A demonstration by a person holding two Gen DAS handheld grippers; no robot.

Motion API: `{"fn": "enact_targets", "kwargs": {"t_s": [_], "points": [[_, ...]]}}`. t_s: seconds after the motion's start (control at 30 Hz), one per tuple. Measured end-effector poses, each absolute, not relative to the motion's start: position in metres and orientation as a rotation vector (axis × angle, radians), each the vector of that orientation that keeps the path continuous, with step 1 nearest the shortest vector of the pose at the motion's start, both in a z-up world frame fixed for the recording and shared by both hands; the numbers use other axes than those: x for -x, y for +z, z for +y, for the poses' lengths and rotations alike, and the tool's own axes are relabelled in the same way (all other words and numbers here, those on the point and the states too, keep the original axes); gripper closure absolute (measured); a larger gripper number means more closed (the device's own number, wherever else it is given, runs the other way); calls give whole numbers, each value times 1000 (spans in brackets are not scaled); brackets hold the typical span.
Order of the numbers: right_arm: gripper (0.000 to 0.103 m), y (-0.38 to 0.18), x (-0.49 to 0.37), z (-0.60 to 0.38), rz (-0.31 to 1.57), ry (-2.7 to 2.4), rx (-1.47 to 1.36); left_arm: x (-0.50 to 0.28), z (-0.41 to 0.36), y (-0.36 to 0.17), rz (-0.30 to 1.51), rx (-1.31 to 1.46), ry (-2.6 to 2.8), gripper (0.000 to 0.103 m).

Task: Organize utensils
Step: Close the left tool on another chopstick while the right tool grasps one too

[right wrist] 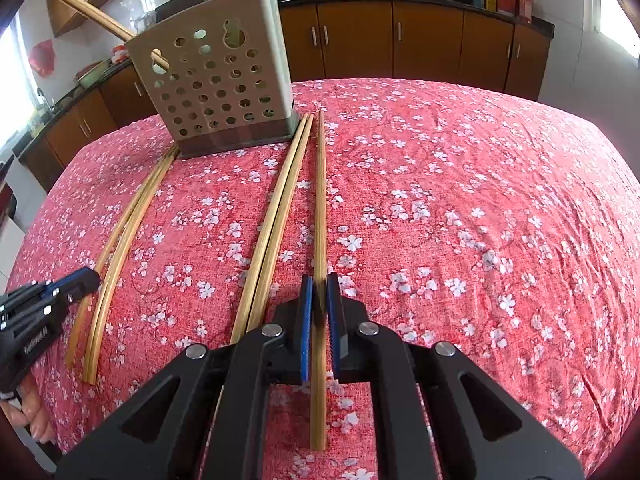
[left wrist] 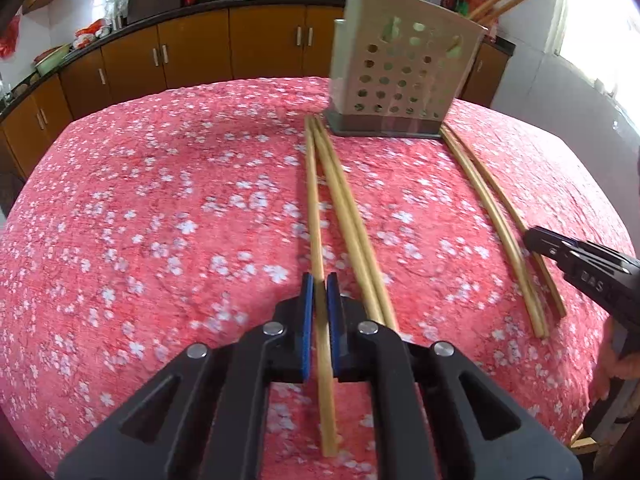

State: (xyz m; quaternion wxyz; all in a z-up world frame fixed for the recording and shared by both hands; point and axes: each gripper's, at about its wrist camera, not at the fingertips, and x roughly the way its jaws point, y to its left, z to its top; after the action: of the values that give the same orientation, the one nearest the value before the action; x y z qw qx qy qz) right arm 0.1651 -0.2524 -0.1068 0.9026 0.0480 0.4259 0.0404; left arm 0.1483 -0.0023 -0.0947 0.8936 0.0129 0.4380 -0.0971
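In the left wrist view my left gripper (left wrist: 320, 280) is shut on a single bamboo chopstick (left wrist: 313, 208) that points toward the perforated beige holder (left wrist: 400, 76). Two chopsticks (left wrist: 352, 224) lie just right of it, and another pair (left wrist: 488, 208) lies farther right, with the right gripper's tip (left wrist: 534, 238) beside them. In the right wrist view my right gripper (right wrist: 320, 280) is shut on a single chopstick (right wrist: 320, 200). A pair (right wrist: 276, 220) lies to its left, another pair (right wrist: 128, 232) farther left near the left gripper (right wrist: 86, 280). The holder (right wrist: 216, 76) holds chopsticks.
The table wears a red floral cloth (left wrist: 160, 220) that drops off at its edges. Brown kitchen cabinets (left wrist: 192, 52) with a dark counter, woks and bottles stand behind. A bright window (left wrist: 600, 20) is on the right.
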Motion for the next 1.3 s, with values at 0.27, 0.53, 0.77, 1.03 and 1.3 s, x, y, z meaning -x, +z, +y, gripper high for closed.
{"fn": "enact_targets", "kwargs": {"t_s": [0.27, 0.53, 0.77, 1.03, 1.3], "points": [[95, -105, -180, -265, 861, 1, -101, -177, 45, -94, 906, 15, -48, 95], [94, -106, -191, -282, 845, -50, -121, -191, 78, -93, 887, 68, -17, 93], [94, -105, -192, -282, 845, -46, -132, -189, 81, -92, 884, 107, -41, 88], [94, -106, -191, -282, 844, -47, -132, -189, 81, -92, 884, 110, -40, 88], [93, -106, -190, -283, 843, -45, -138, -189, 82, -91, 884, 119, -46, 87]]}}
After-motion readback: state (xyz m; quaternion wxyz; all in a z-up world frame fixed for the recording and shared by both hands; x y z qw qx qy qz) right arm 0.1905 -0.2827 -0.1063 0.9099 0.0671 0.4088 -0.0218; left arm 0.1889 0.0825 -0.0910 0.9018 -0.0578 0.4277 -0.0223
